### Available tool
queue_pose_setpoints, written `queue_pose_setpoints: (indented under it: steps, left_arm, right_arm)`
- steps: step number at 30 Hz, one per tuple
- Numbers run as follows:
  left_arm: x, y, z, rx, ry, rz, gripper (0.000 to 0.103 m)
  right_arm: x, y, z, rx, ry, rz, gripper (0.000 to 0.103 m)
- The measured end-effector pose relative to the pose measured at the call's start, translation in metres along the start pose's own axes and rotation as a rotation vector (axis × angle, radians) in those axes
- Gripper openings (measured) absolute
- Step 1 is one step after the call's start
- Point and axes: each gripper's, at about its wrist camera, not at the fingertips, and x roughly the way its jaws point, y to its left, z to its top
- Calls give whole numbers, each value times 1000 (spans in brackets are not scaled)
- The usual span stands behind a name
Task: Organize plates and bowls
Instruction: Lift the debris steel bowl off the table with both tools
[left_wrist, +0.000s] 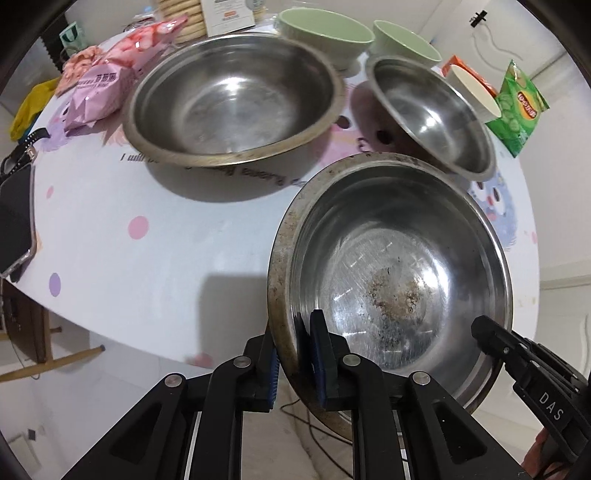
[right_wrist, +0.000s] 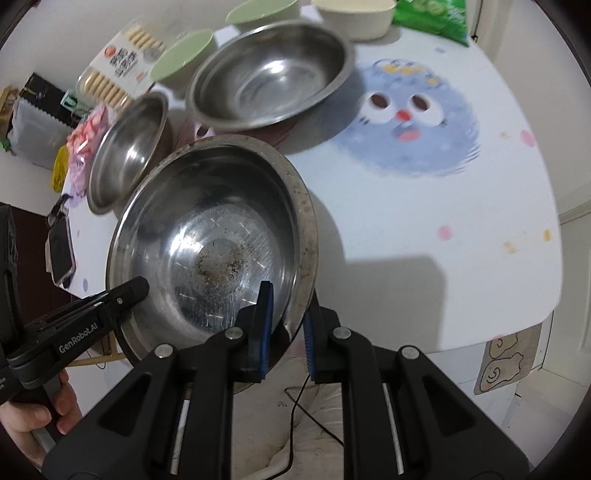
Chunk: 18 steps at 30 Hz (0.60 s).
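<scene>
Both grippers hold one stained steel bowl (left_wrist: 399, 266) above the table's near edge; it also shows in the right wrist view (right_wrist: 214, 236). My left gripper (left_wrist: 295, 354) is shut on its left rim. My right gripper (right_wrist: 288, 325) is shut on its right rim. A large steel bowl (left_wrist: 232, 99) and a smaller steel bowl (left_wrist: 432, 114) stand further back on the table. Behind them are two green bowls (left_wrist: 325, 33) (left_wrist: 406, 40) and a cream bowl (left_wrist: 472, 88).
The round table (left_wrist: 129, 229) has a cartoon cloth. Pink snack bags (left_wrist: 103, 81), a biscuit box (right_wrist: 118, 62) and a green chip bag (left_wrist: 517, 107) lie around the back. A phone (left_wrist: 14, 218) lies at the left edge.
</scene>
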Motion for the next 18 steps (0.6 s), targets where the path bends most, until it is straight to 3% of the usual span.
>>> queue_pose_setpoints:
  steps: [12,14,15,16,17,18]
  left_arm:
    - [9,14,7,68,-45,26,19]
    - [9,16,5,70,-41,31,32]
    - [8,18,4,69,-39,19,41]
    - [5,21,3,67,-45,14,61]
    - [-2,24,2,68,-65,14,71]
    - [-6,27,2,68,-81,11,74]
  right_arm:
    - [27,19,-11,-50,-20,-31,22]
    - [24,20,-12,-54,-20,-34,26]
    - [22,20,-12,-60,-20,-44,37]
    - [19,19,-12,-68,-24,-69,44]
    - [16,19,-11,-70,-28,-88,51]
    - [11,18,-10,-69,-36,-101,52]
